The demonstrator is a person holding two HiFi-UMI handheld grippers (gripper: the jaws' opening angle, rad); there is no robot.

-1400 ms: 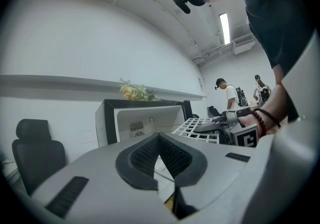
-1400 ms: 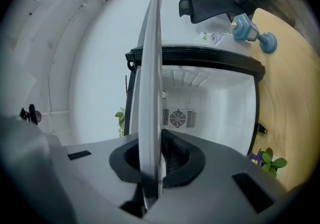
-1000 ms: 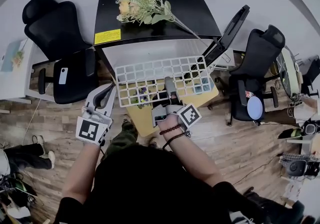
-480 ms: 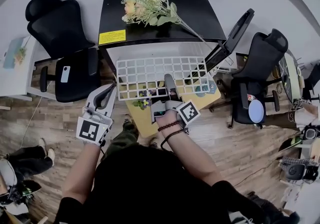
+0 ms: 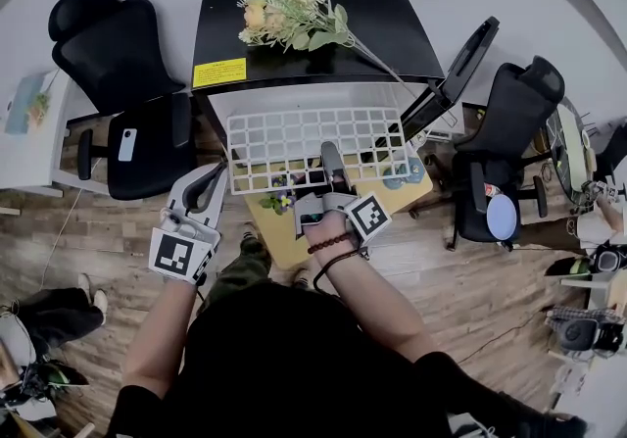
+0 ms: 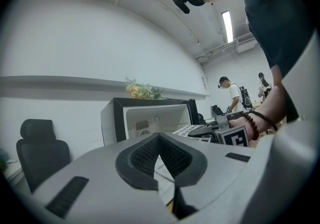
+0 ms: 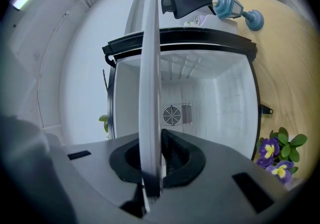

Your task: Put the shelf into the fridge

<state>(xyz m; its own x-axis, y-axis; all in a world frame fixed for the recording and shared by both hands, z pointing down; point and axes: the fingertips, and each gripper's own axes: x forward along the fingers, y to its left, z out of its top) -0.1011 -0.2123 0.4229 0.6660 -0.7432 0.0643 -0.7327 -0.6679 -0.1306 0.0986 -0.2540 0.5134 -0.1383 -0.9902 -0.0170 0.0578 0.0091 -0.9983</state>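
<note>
Right gripper [image 5: 331, 164] pinches the near edge of the white shelf [image 5: 284, 137] — it lies flat at frame centre, long axis left-right, with the open fridge [image 5: 392, 34] directly beyond. Left gripper [image 5: 203, 193] is pressed together, empty, lower left — farther off.

The fridge [image 7: 225, 97] cavity lies open straight ahead of my right claw [image 5: 331, 160] — door [image 5: 458, 64] swung rightward, a chair [image 5: 122, 73] crowding each flank.
</note>
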